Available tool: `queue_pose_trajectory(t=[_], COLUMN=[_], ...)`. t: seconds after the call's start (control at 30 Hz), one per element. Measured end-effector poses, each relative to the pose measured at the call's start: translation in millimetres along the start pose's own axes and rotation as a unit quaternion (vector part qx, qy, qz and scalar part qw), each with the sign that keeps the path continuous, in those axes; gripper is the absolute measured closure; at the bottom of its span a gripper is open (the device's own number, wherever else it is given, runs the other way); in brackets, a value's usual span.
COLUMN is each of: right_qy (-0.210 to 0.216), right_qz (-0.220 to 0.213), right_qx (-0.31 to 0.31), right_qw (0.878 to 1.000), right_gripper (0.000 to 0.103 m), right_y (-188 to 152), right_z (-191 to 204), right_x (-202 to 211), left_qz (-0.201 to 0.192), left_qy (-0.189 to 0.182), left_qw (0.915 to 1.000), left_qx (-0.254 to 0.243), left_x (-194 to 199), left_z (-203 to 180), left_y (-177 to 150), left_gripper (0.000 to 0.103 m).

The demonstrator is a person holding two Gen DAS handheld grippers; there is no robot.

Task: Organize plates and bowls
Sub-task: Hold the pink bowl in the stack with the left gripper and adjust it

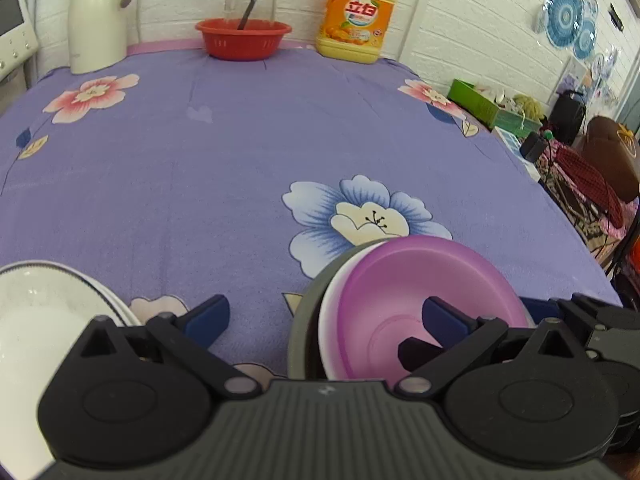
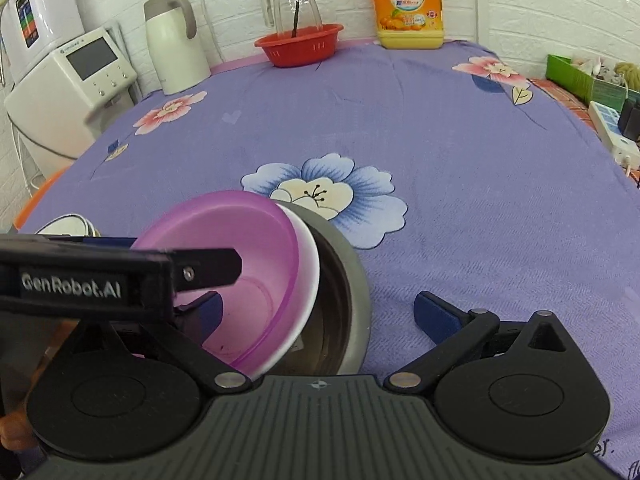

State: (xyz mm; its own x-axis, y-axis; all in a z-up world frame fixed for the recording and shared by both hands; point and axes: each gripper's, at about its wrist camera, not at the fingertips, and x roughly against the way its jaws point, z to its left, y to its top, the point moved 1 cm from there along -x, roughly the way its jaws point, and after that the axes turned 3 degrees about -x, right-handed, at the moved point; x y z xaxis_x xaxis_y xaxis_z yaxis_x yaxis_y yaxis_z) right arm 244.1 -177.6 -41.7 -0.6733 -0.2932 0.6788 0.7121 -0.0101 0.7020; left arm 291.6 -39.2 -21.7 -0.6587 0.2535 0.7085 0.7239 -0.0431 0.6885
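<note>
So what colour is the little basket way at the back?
Red basket, with small holes in its side; the right wrist view shows it best.

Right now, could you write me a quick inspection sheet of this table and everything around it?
Surface: purple flowered tablecloth, mostly bare in the middle.
Job's things: purple bowl tilted inside a white bowl, both in a grey bowl; white plates to their left.
Clutter: red basket, glass jug, white thermos, yellow detergent bottle along the far edge.
Grippers: left gripper open, one finger over the purple bowl; right gripper open, astride the grey bowl's rim.
Cables: power strip with plugs at right.
Surroundings: white brick wall, white appliance at left.
</note>
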Motion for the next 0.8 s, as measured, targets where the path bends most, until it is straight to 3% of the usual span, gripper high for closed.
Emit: queue_pose_trajectory(t=[0.2, 0.8], right_qy=[-0.001, -0.004], right_qz=[-0.008, -0.015], right_qx=[0.001, 0.004], right_qw=[1.0, 1.0], right_gripper=[0.0, 0.0], right_y=[-1.7, -4.4], right_z=[1.5, 8.0], right_x=[-0.3, 6.9], left_qz=[0.002, 0.011], left_qy=[-0.016, -0.038], left_qw=[0.9995, 0.9985], left_qx=[-0.027, -0.037], left_x=[-1.8, -2.0], left_z=[-2.8, 0.7], left_y=[2.0, 1.2], left_gripper=[0.001, 0.001])
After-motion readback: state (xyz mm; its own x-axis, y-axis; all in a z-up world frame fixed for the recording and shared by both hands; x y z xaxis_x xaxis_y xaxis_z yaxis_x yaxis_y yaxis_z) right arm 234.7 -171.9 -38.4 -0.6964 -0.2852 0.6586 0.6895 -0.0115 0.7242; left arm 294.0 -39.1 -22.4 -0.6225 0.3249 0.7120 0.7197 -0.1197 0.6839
